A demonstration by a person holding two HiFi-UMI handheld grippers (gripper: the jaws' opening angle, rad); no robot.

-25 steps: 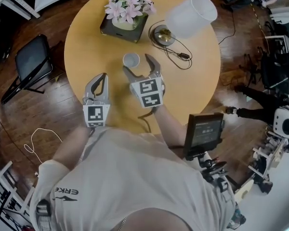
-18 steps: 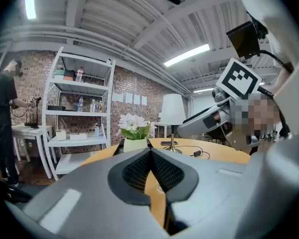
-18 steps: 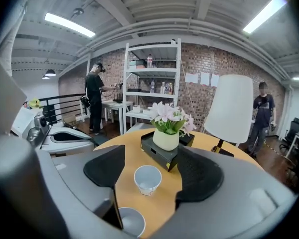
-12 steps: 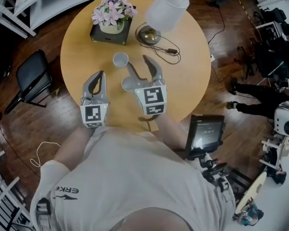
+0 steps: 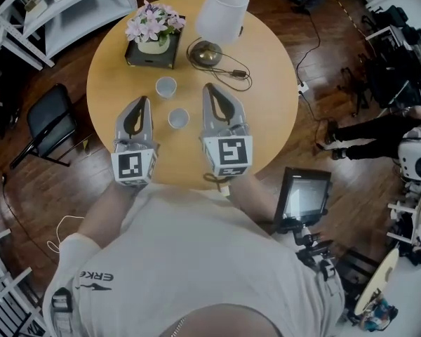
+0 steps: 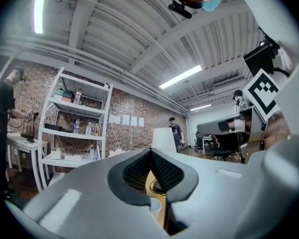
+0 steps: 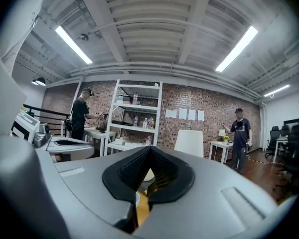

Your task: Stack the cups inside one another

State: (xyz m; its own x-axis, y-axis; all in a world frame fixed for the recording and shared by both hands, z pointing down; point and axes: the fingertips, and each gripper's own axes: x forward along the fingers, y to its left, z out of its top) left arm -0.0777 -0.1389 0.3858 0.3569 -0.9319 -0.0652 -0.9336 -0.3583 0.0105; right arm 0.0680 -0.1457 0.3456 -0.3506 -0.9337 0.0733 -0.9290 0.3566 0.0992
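The left gripper (image 5: 142, 102) and the right gripper (image 5: 210, 90) are both clenched on nothing, and the right jaws have just been closing. A small round white cup (image 5: 178, 119) sits between the two grippers on the smooth round wooden table (image 5: 270, 111). A second cup (image 5: 166, 86) stands just beyond the left jaw tips. Only the gripper views show the ribbed black pads (image 6: 164, 171) meeting.

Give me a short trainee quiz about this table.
1. True or false: the near cup sits inside the far cup.
2. How many cups stand on the table?
3. What do the left gripper and right gripper hold? A a cup each, B one cup, C nothing.
Key: 1 false, they stand apart. 2 two. 3 C: both are shut, the right having just closed on nothing.
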